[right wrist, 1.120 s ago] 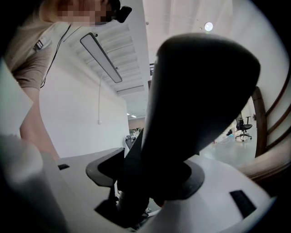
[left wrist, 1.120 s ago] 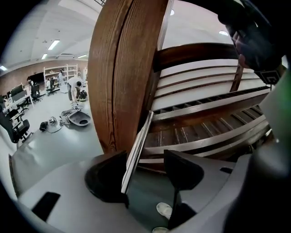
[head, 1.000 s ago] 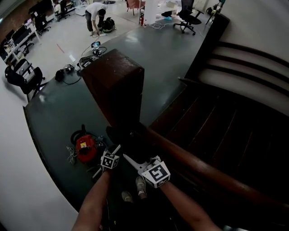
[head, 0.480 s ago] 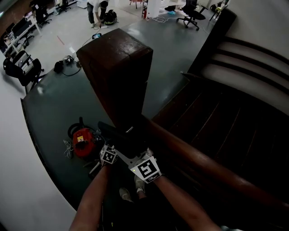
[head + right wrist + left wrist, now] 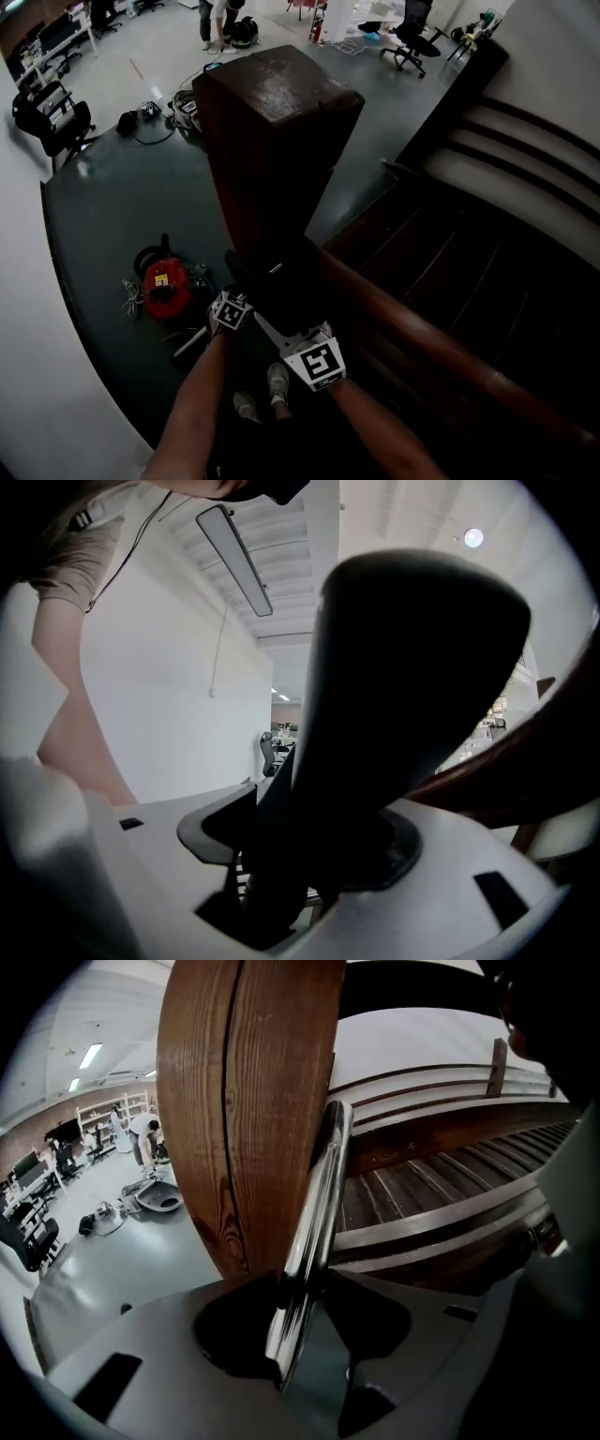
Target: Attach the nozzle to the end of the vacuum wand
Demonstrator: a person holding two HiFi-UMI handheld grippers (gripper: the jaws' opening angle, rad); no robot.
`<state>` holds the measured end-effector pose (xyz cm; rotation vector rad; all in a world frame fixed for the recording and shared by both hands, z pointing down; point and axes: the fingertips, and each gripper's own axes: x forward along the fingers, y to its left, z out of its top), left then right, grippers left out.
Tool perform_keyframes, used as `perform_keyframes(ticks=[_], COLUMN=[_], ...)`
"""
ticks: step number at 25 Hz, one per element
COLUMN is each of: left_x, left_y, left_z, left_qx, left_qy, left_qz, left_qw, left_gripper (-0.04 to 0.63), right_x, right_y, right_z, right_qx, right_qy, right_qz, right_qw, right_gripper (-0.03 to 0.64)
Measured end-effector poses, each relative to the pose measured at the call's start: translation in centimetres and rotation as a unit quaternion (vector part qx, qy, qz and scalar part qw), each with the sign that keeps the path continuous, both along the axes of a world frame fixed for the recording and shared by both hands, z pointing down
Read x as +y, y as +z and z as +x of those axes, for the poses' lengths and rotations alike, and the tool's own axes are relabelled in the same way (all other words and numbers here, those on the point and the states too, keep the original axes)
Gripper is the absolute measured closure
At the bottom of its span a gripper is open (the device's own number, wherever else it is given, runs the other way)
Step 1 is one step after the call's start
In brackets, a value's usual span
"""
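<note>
Fingers of the left gripper [image 5: 302,1302] have just been closing and now press on the wand [image 5: 317,1204], a shiny metal tube that rises between them and crosses in front of the right edge of a wooden post [image 5: 244,1110]. Fingers of the right gripper [image 5: 309,855] are clamped round the nozzle [image 5: 403,686], a bulky black piece that fills most of the right gripper view.

From the head view, both grippers sit at the foot of the post [image 5: 272,150], the left gripper [image 5: 230,305] just left of the right gripper [image 5: 272,330]. The nozzle [image 5: 267,281] is a dark shape between them and the post. Whether nozzle and wand touch cannot be told. A red vacuum [image 5: 164,289] lies on the grey floor [image 5: 103,206] left of the post. A handrail [image 5: 422,328] slopes away from the post to the right, over dark stairs [image 5: 487,272].
</note>
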<state>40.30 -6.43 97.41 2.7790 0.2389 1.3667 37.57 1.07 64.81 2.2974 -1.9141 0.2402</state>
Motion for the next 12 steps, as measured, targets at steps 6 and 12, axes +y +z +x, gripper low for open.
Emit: perform_keyframes(ticks=[6,12], left_x=[0.7,0.6], left_y=[-1.1,-4.5], left_z=[-1.2,-6.4], left_qx=[0.0,0.037], left_qy=[0.056,0.04], left_qz=[0.005,0.002], left_qw=[0.9984,0.9985], left_gripper=[0.443,0.443], right_x=[2.4,3.6], right_y=[-1.3,-3.5], right_z=[1.0,0.8], right_qx=[0.003,-0.03], right_qy=[0.041,0.075], right_qz=[0.013,0.055], right_qw=[0.999,0.995], right_gripper=[0.331,0.331])
